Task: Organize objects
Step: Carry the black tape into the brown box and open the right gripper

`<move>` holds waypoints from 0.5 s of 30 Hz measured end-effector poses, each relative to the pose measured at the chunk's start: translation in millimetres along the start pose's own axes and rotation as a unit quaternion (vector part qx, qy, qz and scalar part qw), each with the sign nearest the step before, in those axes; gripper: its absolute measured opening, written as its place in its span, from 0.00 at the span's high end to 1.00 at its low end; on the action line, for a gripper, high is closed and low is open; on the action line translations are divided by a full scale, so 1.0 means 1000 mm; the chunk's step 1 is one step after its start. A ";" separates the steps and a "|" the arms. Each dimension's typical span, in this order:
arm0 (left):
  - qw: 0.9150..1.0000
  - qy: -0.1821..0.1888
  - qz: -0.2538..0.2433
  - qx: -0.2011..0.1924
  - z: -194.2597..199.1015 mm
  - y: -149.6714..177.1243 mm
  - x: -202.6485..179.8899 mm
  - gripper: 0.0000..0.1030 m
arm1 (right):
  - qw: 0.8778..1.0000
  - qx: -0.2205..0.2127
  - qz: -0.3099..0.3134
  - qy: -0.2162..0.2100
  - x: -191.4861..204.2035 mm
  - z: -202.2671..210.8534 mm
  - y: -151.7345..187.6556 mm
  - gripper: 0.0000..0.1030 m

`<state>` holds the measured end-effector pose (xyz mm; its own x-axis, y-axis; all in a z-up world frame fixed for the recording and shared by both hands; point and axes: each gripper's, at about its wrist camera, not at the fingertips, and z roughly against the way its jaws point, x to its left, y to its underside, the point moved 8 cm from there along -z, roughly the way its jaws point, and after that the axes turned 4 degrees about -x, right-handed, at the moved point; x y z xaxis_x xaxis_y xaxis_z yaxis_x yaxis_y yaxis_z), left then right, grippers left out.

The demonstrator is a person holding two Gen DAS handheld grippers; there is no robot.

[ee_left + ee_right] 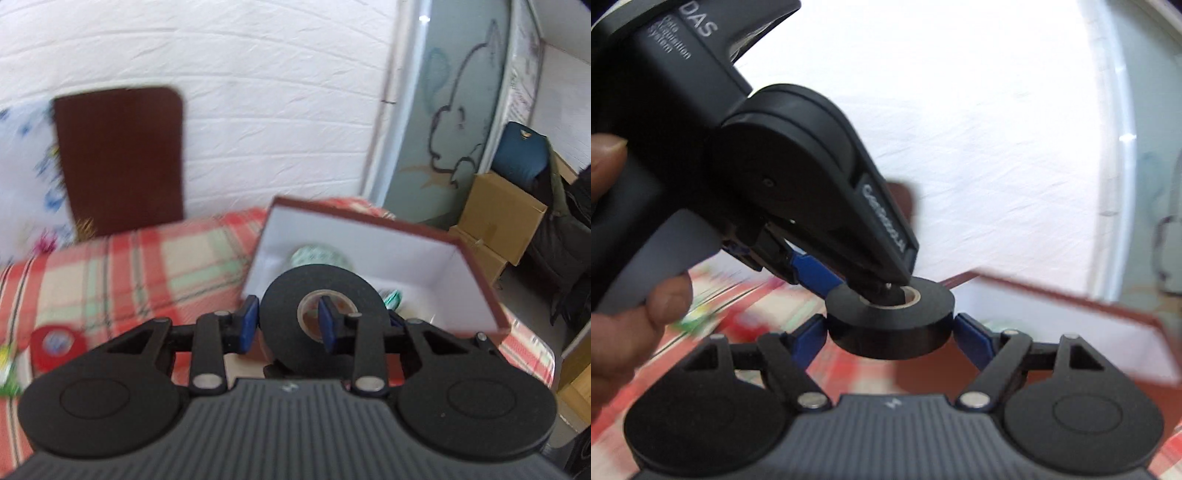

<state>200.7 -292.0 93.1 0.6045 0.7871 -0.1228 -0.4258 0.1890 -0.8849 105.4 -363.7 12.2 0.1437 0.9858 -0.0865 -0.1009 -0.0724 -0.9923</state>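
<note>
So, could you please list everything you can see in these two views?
Black tape: one, black, held in front of the box.
Box: one, dark red outside, white inside, open on the cloth.
Green roll: one, green-patterned, in the box.
Red tape: one, red, on the cloth at left.
Cloth: one, red plaid.
Board: one, brown, leaning on the wall.
Cartons: two, tan, at right.
Left hand-held gripper: black, blue pads, shut on the black tape, one finger through its core.
Right hand-held gripper: same colours, fingers flanking the black tape; grip unclear.
Left hand: holding the left hand-held gripper.
</note>
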 end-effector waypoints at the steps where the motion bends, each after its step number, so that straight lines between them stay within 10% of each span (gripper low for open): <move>1: 1.000 0.005 -0.004 -0.004 -0.011 -0.005 -0.007 0.65 | 1.000 -0.003 -0.006 0.014 -0.012 -0.007 -0.002 0.25; 9: 0.999 0.010 -0.048 -0.009 -0.076 -0.012 -0.055 0.47 | 0.990 0.043 -0.055 0.125 -0.089 -0.063 0.023 0.22; 15: 0.999 0.009 -0.035 -0.027 -0.045 -0.010 -0.046 0.42 | 0.991 0.015 -0.041 0.123 -0.082 -0.046 0.027 0.17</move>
<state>208.0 -356.5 87.2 0.6440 0.7620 -0.0680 -0.3452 0.2101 -0.9147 136.2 -453.6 -11.1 0.3877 0.9214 -0.0282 -0.1074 0.0147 -0.9941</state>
